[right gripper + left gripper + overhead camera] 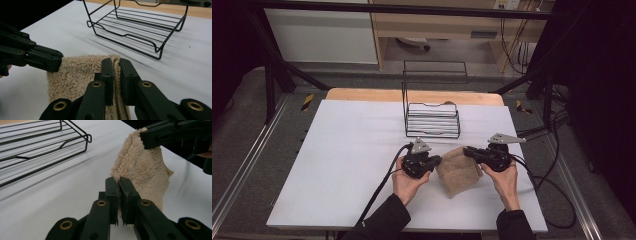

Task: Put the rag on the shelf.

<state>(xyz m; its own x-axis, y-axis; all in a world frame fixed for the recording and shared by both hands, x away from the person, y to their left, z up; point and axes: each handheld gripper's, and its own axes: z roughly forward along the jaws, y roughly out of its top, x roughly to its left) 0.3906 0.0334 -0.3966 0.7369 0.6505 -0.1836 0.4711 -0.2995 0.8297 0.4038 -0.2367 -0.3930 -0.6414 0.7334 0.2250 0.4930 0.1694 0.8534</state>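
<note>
We see a beige towel (142, 167) of rough, looped terry cloth, a rack (140, 26) of thin black wire with a slight sheen, and a smooth, matt white table top (347, 165) edged with pale wood. The gripper jaws look like matt black plastic with brass-coloured rivets.

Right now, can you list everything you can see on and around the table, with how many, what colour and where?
towel: one, beige, near middle of the table, lifted between both grippers
wire rack: one, black, far middle of the table beyond the towel
table: one, white top with a wooden strip at the far edge
cables: several, black, trailing off the table's right side and floor
left gripper: one, black with grey plate, jaws shut on the towel's left edge
right gripper: one, black with grey plate, jaws shut on the towel's right corner
hands: two, dark sleeves, entering from the near edge
</note>
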